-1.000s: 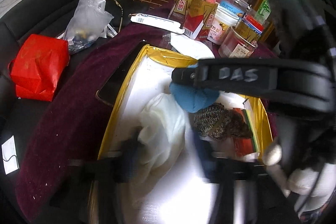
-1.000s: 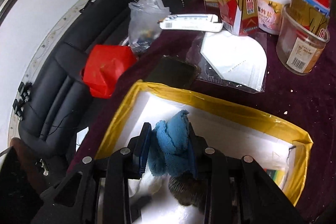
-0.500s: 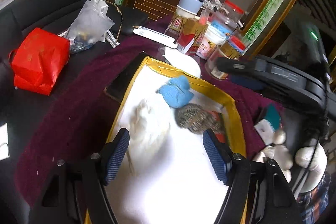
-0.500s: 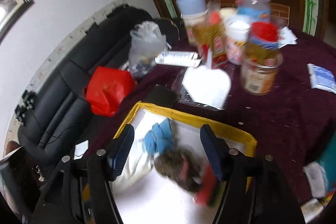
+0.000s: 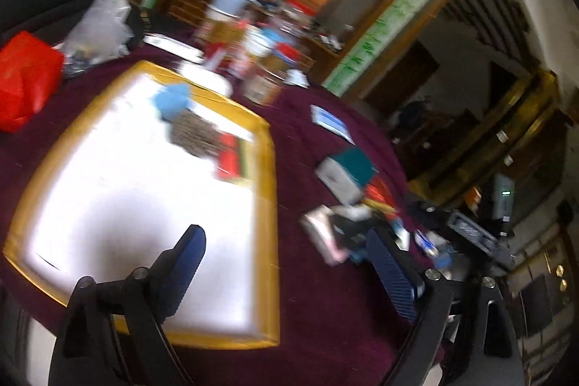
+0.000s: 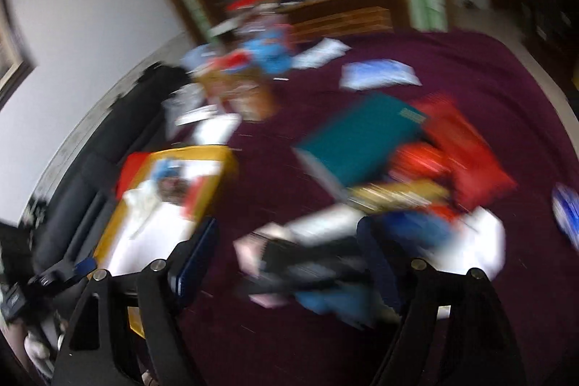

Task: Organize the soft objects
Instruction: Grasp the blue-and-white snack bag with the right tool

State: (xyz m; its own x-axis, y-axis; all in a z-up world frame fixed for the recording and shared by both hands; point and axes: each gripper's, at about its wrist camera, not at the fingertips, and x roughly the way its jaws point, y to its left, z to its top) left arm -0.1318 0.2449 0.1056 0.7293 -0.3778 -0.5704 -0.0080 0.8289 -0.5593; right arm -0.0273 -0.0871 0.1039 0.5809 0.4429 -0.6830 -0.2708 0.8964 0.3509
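A yellow-rimmed white box (image 5: pixel 269 169) holds a blue cloth (image 5: pixel 173 98), a brown knitted piece (image 5: pixel 195 132) and a red item (image 5: pixel 229 156). My left gripper (image 5: pixel 289 270) hangs over the box's right rim, its jaws opening with nothing between them. My right gripper (image 6: pixel 287 259) is over the maroon tablecloth, jaws opening and empty. Just beyond it lies a blurred heap with a blue cloth (image 6: pixel 325 302), something black and something pink. A white soft piece (image 6: pixel 481 241) lies at the heap's right. The box (image 6: pixel 220 152) is at the left there.
A teal book (image 6: pixel 358 140) and a red pouch (image 6: pixel 466 147) lie behind the heap. Jars and cartons (image 5: pixel 260 75) crowd the table's back. A red bag (image 5: pixel 25 82) and a clear plastic bag (image 5: pixel 97 28) sit on the black sofa (image 6: pixel 72 190) at the left.
My right gripper let go of the blue cloth in the box, opened, and swung right to the heap. My left gripper drew back from the box, swung right and opened wider.
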